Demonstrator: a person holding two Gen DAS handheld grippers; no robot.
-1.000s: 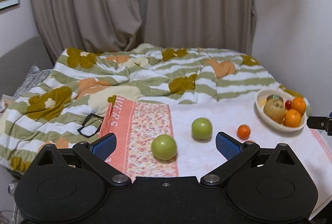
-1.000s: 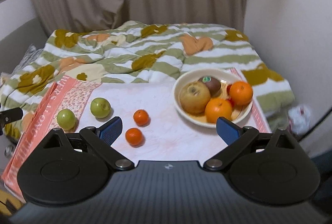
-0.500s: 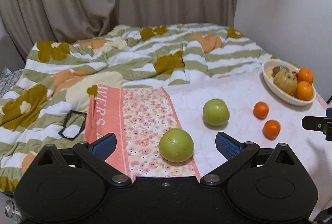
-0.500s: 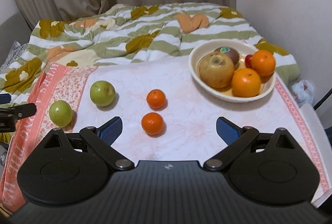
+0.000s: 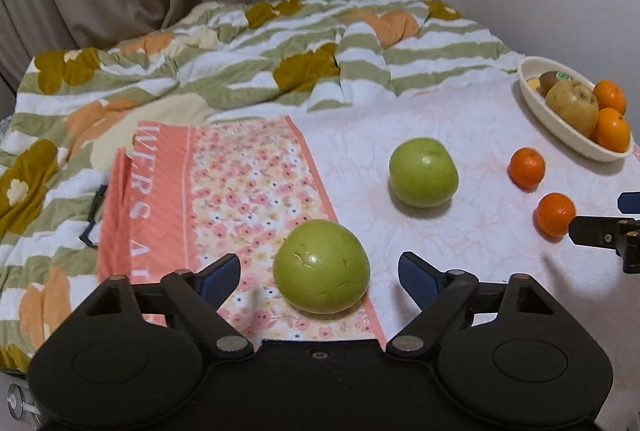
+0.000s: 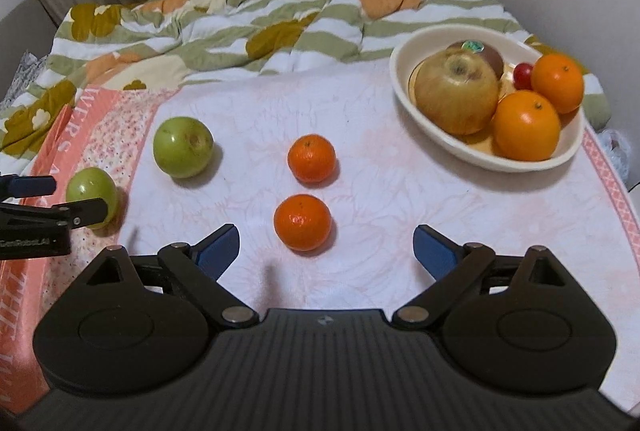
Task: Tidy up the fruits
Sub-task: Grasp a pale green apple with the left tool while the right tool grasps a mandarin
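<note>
My left gripper (image 5: 320, 273) is open, its blue pads on either side of the near green apple (image 5: 321, 266) without touching it. A second green apple (image 5: 423, 172) lies farther off. My right gripper (image 6: 326, 249) is open, just short of the near mandarin (image 6: 302, 222); a second mandarin (image 6: 311, 158) lies behind it. The cream bowl (image 6: 404, 87) at the right holds a yellow-brown apple (image 6: 456, 93), two oranges (image 6: 526, 125), a kiwi and a small red fruit. The left gripper's fingers (image 6: 28, 186) flank the near apple (image 6: 91, 191) in the right wrist view.
The fruit lies on a white and pink floral cloth (image 5: 248, 183) spread over a bed. A rumpled green-striped quilt (image 5: 248, 43) lies behind. Black glasses (image 5: 93, 219) sit at the cloth's left edge. Curtains and a white wall stand behind.
Both grippers have moved forward and down toward the cloth. The near green apple now sits between the left fingers and the near mandarin is just ahead of the right fingers. Both stay open.
</note>
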